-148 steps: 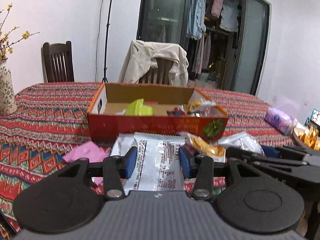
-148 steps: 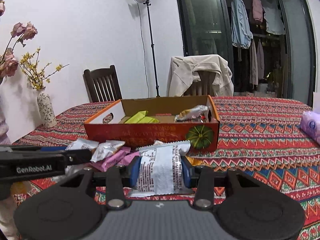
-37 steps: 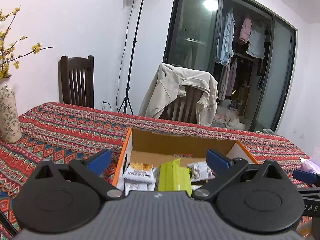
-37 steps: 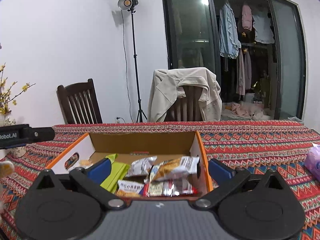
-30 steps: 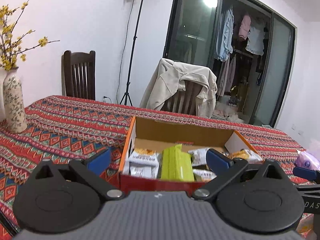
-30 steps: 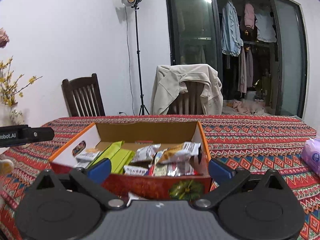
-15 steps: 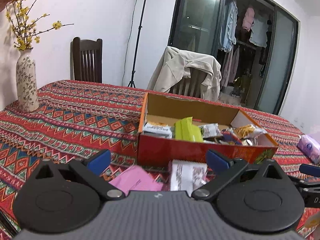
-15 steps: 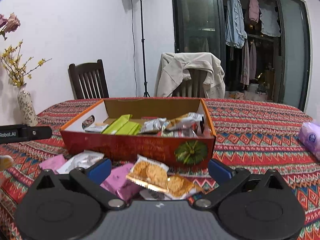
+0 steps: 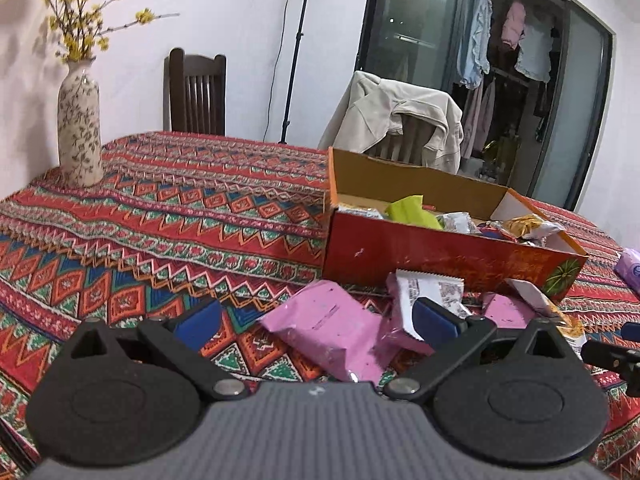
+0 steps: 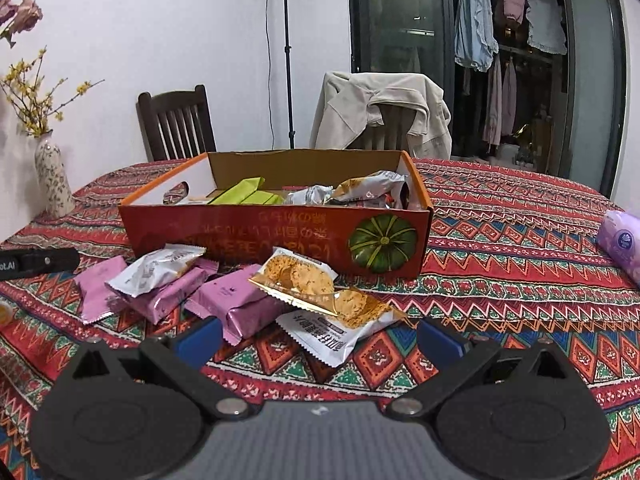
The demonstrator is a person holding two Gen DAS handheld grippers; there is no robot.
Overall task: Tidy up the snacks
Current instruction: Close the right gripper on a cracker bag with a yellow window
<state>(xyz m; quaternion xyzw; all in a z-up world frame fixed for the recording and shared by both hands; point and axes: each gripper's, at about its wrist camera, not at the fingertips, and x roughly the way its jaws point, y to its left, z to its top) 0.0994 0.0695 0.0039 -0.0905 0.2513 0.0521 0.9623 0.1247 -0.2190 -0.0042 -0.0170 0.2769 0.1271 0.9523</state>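
Observation:
An orange cardboard box (image 10: 280, 240) with a pumpkin picture holds green, silver and gold snack packets; it also shows in the left wrist view (image 9: 440, 252). Loose packets lie on the cloth in front of it: pink ones (image 10: 236, 300), a silver one (image 10: 156, 268) and a gold-and-white cracker packet (image 10: 320, 296). My right gripper (image 10: 318, 338) is open and empty just short of the cracker packet. My left gripper (image 9: 316, 322) is open and empty, with a pink packet (image 9: 332, 328) between its fingers and a white packet (image 9: 432, 292) behind the right one.
A patterned red tablecloth (image 9: 180, 220) covers the table. A flowered vase (image 9: 80, 128) stands at the far left. A purple tissue pack (image 10: 622, 244) lies at the right. Two chairs, one with a beige jacket (image 10: 380, 108), stand behind the table.
Both grippers let their white packets go into the box earlier, then pulled back and came down toward the loose packets in front of the box. Both stay open.

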